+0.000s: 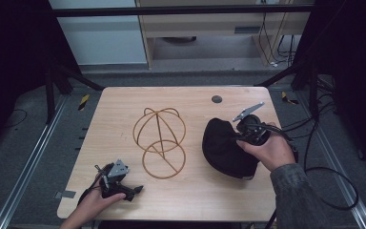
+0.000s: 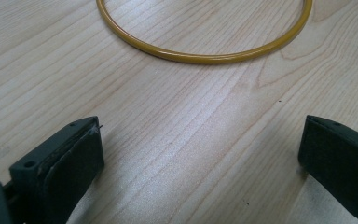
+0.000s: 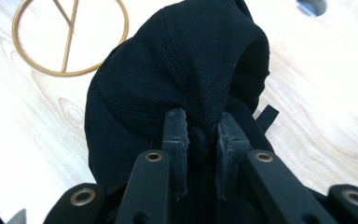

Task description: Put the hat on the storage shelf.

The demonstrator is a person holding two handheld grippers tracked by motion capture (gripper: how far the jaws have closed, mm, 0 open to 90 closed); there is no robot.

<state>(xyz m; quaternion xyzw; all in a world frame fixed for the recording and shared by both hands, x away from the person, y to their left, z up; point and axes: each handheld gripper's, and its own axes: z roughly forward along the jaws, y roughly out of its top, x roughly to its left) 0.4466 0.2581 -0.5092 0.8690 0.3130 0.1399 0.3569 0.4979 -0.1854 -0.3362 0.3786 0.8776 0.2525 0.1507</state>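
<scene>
the right gripper (image 3: pixel 201 135) is clenched on a bunched fold of the black cap (image 3: pixel 177 74), the cloth pinched between its pads, the rest of the cap ahead of the jaws. the cap sits at the table's (image 1: pixel 124 102) right side, just beside the wire stand (image 1: pixel 159 142). the left gripper (image 2: pixel 200 154) rests with jaws wide apart over bare wood, near the stand's ring.

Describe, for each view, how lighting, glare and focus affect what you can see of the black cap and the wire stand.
High view: the table is evenly lit, surroundings dark; the black cap shows almost no folds. Left claw view: the wire stand carries a thin highlight and the wood grain is sharp. Right claw view: the right claw pinches the cap, weave visible, while the table behind is washed out pale.
</scene>
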